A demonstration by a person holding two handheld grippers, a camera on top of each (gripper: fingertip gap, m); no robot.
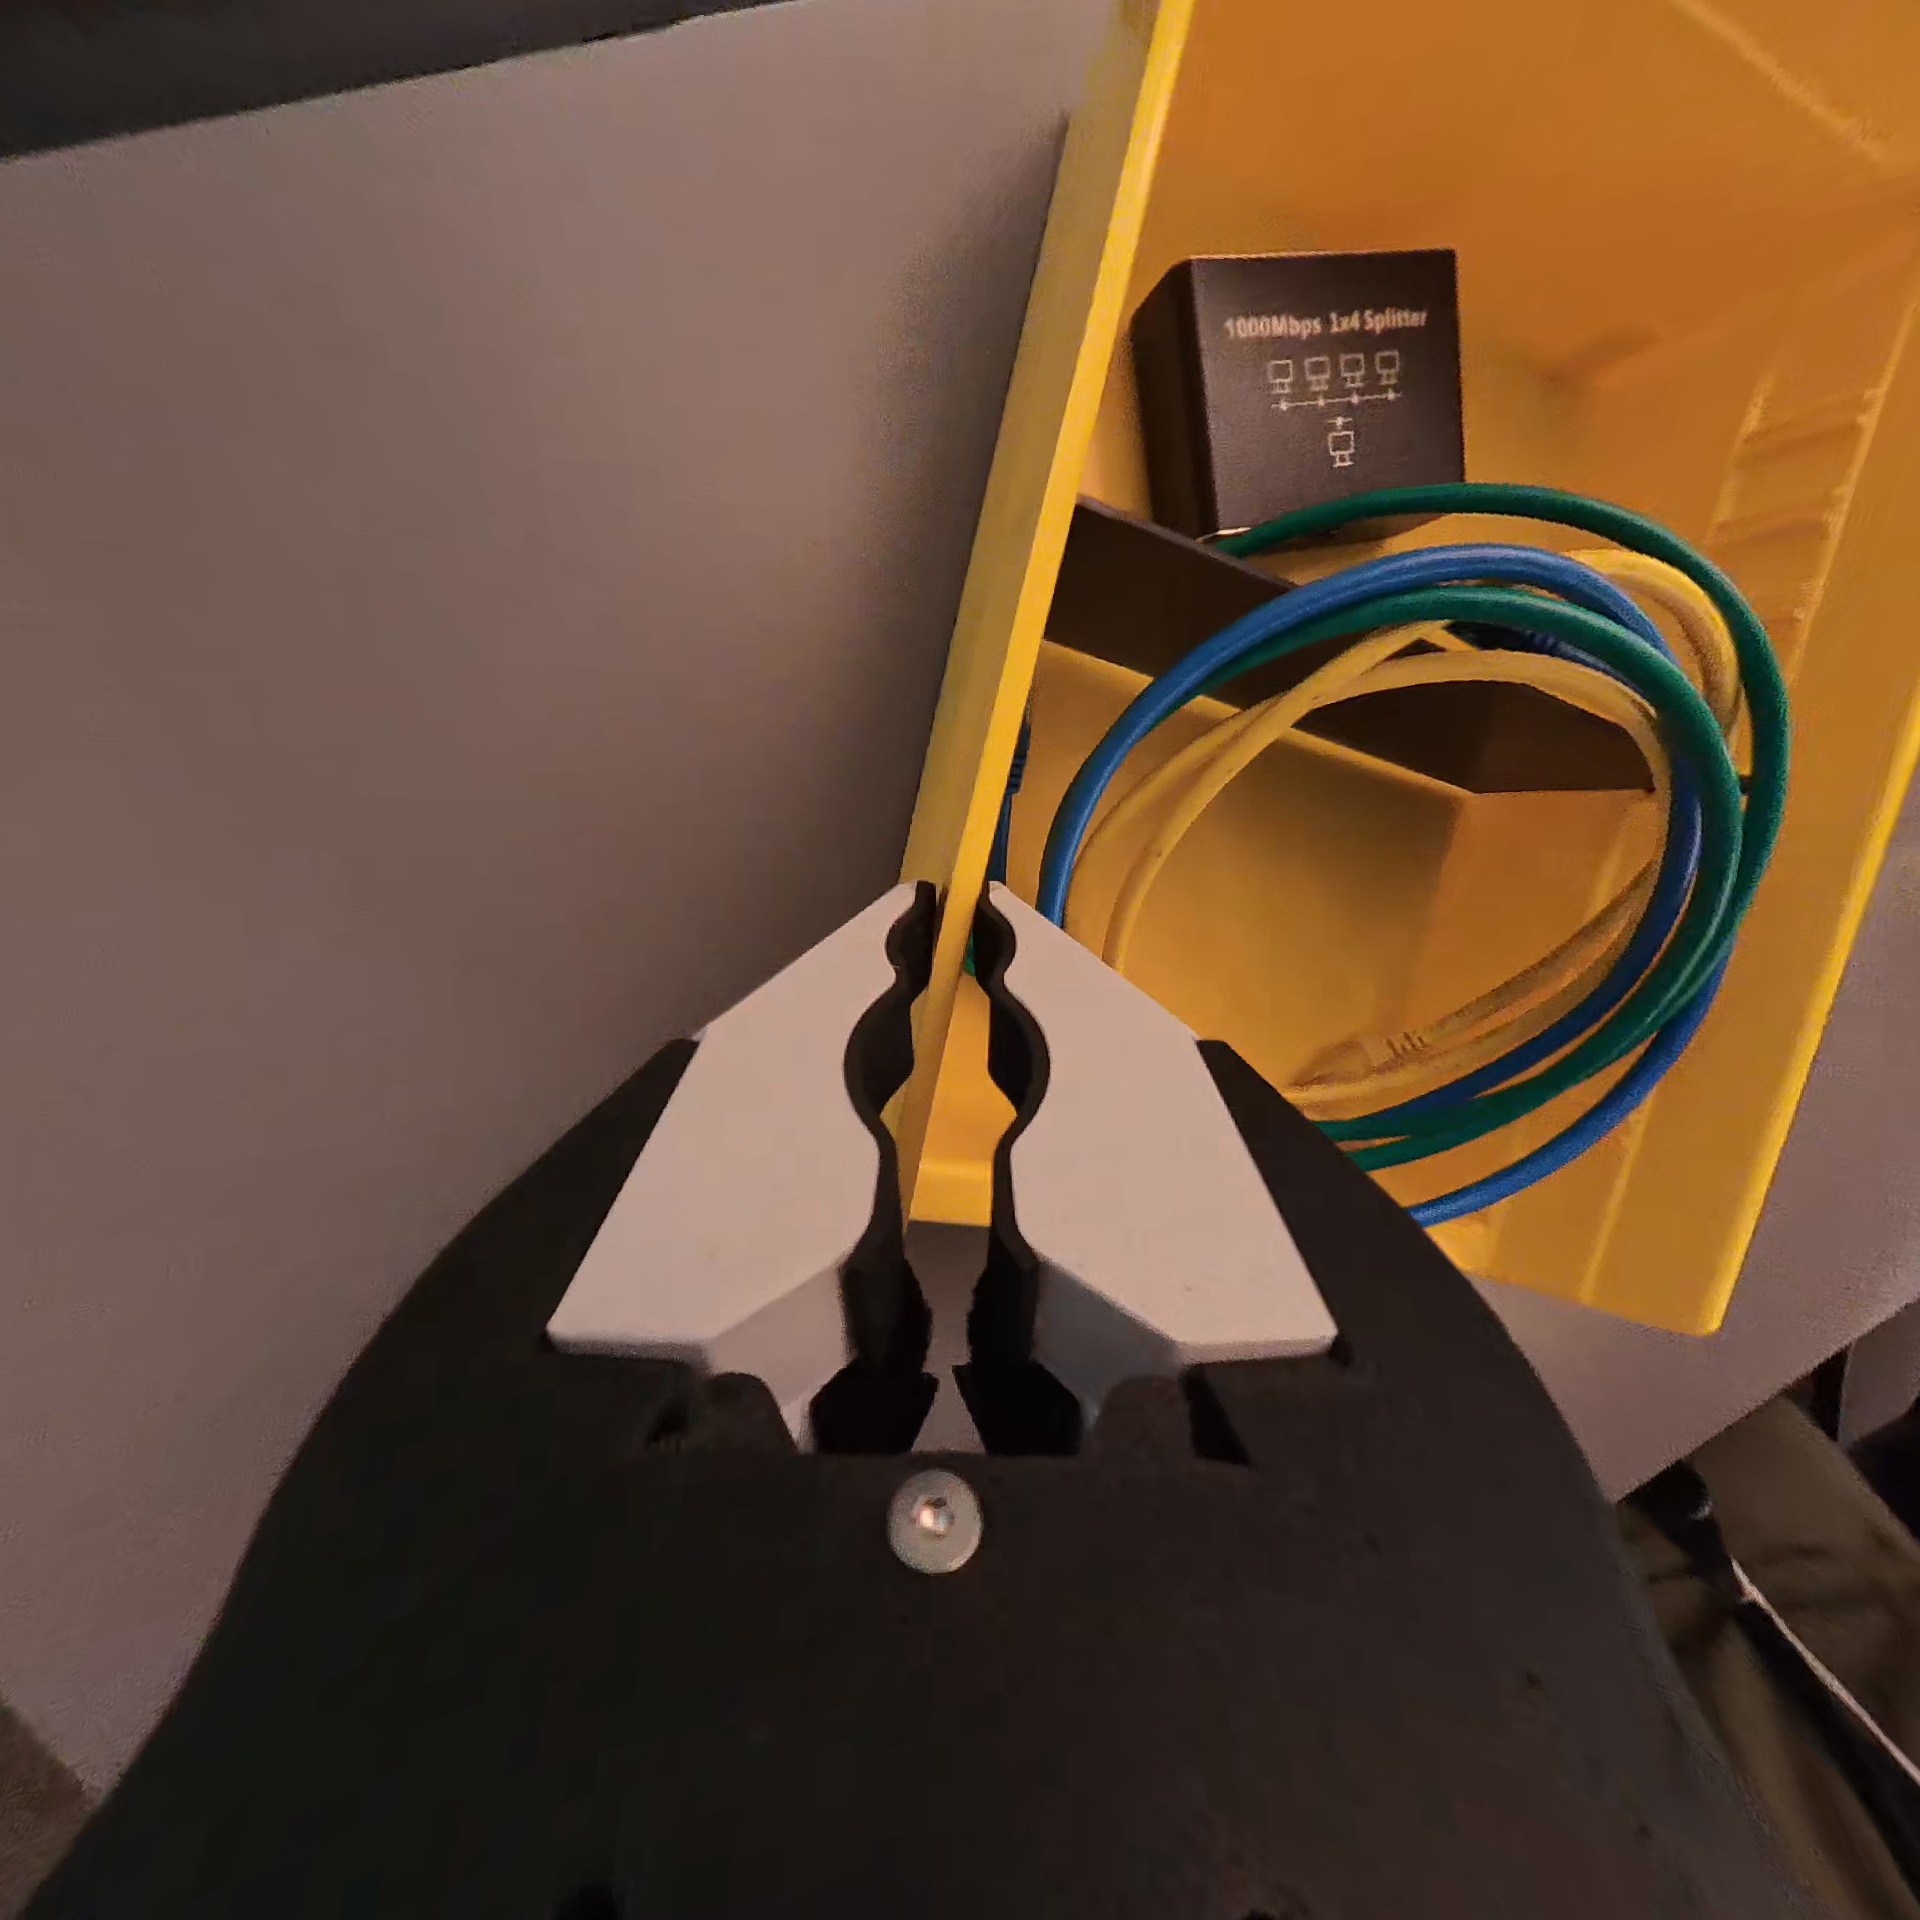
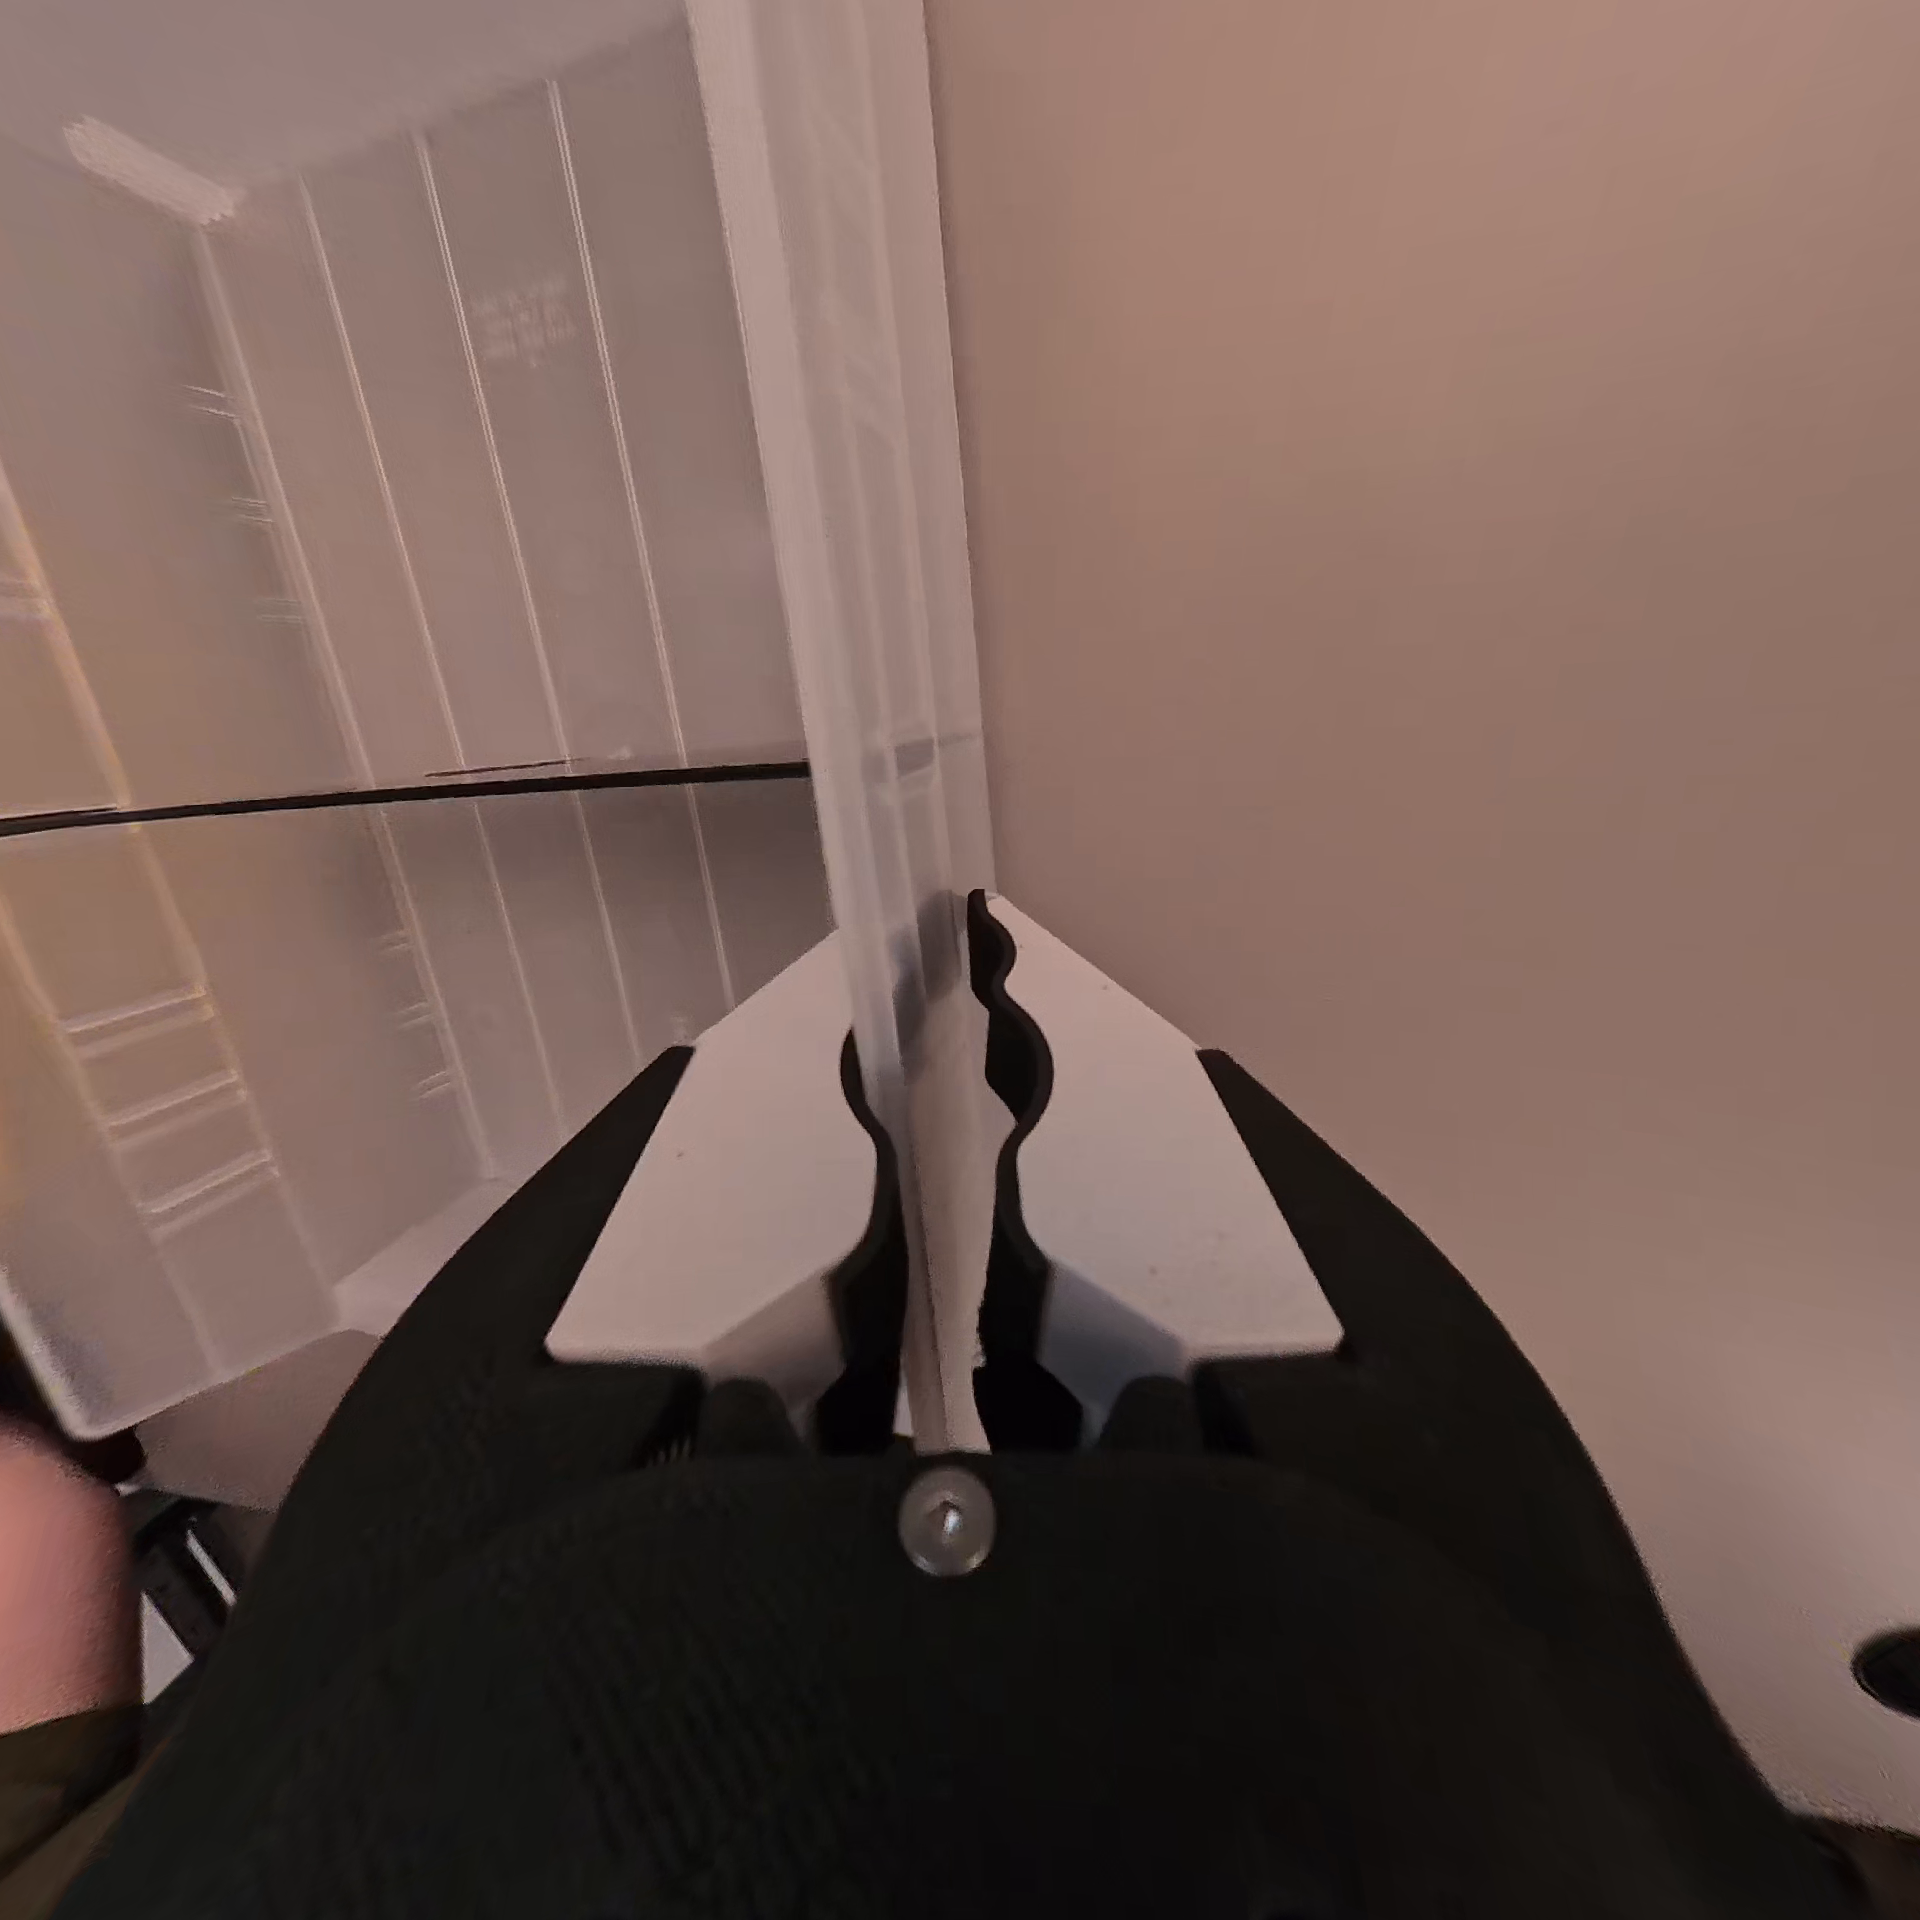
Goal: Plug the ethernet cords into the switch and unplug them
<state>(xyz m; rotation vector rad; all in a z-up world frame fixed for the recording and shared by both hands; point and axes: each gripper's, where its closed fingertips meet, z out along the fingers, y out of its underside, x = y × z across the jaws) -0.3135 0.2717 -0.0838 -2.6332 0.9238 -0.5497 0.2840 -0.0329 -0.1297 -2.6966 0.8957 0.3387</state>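
In the left wrist view my left gripper [image 1: 958,904] is shut on the left wall of a yellow bin [image 1: 1023,582]. Inside the bin lies a small black switch box [image 1: 1311,390] at the far end. Coiled blue [image 1: 1164,707], green [image 1: 1704,665] and yellow [image 1: 1174,800] ethernet cords lie in front of it, with a clear plug [image 1: 1382,1049] near the bin's bottom. In the right wrist view my right gripper [image 2: 951,914] is shut on the right wall of a clear plastic bin [image 2: 873,520], which looks empty.
Both bins stand on a pale grey table [image 1: 468,623]. A black divider [image 1: 1299,665] crosses the yellow bin. A dark line [image 2: 416,795] crosses the clear bin. A dark round hole [image 2: 1886,1678] sits in the table at lower right. A hand [image 2: 52,1600] shows at the left edge. The gap from one gripper's tips to the other's is roughly 70 cm.
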